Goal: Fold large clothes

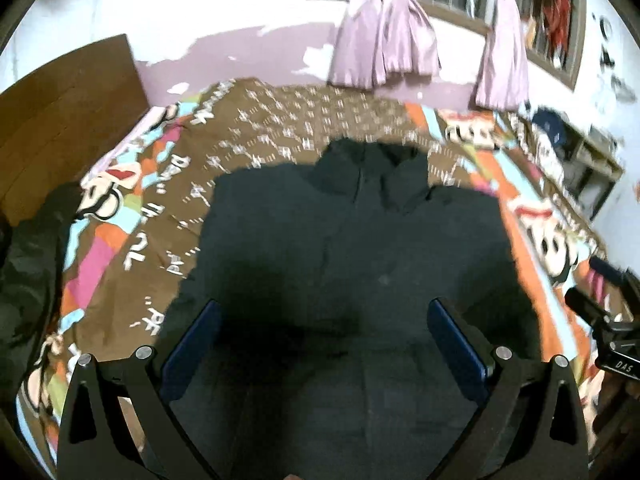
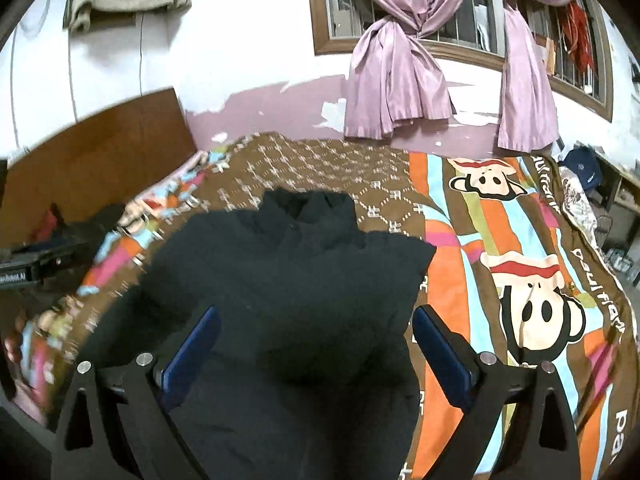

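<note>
A large black jacket (image 1: 352, 248) lies flat on the bed, collar toward the far wall, sides folded in. It also shows in the right wrist view (image 2: 288, 272). My left gripper (image 1: 324, 308) is open and empty, hovering over the jacket's lower middle. My right gripper (image 2: 316, 316) is open and empty, over the jacket's right part, its right finger (image 2: 436, 344) near the jacket's right edge. The right gripper's body (image 1: 612, 328) shows at the right edge of the left wrist view; the left gripper's body (image 2: 36, 260) at the left edge of the right wrist view.
The bed has a colourful cartoon-monkey bedspread (image 2: 520, 280). A wooden headboard (image 2: 100, 152) stands at the left, with a dark heap of clothes (image 1: 28, 264) below it. Pink curtains (image 2: 396, 80) hang on the far wall. A shelf with a blue cap (image 2: 582, 168) is at the right.
</note>
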### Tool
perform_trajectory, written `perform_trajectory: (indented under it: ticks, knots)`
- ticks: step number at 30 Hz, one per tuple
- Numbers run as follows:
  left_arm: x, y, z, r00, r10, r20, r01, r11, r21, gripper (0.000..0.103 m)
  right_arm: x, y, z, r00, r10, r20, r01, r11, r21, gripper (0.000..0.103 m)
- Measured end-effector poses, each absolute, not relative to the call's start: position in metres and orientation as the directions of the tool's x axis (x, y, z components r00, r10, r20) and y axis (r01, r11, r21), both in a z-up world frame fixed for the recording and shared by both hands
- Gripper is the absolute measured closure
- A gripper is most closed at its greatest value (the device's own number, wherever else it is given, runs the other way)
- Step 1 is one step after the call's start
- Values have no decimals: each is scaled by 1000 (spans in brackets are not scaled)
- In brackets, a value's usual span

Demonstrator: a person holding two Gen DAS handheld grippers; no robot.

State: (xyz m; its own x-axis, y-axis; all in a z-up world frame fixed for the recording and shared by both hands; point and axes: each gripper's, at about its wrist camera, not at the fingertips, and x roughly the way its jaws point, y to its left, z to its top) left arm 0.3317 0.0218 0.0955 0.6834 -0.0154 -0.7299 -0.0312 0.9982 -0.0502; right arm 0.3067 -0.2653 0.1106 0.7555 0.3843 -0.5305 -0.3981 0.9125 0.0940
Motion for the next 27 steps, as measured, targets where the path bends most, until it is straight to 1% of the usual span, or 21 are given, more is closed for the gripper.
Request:
perform_trajectory:
  ticks: [5,8,14,17,20,24,27]
  knots:
    - [299,26,160,737,2,-676,-63,996,-66,2,282,-276,160,769,395,-503,-383,914,133,3]
    - [282,31,193,738,26,-674,-98,993,-70,2,272,-278,180,764,410,-498,-385,909,157,2]
    - [265,34,230,723,35,-690,-107,992,-62,2,271,-269,209,757,391,-524,-372,917,145,2]
    - [263,33,239,723,42,-689,-97,994,-42,2,289,-254,220,746,377,-549,-371,920,127,1]
    - [269,36,239,725,39,-688,-85,996,-33,2,322,-239,220,737,377,-561,-347,923,166,1]
    - [290,48,225,727,26,-686,-94,994,-62,2,382,-222,201,741,363,-564,-294,932,213,1]
    - [327,60,209,729,-8,-685,-78,992,-95,2,427,-216,179,751,343,-564,-253,939,235,1]
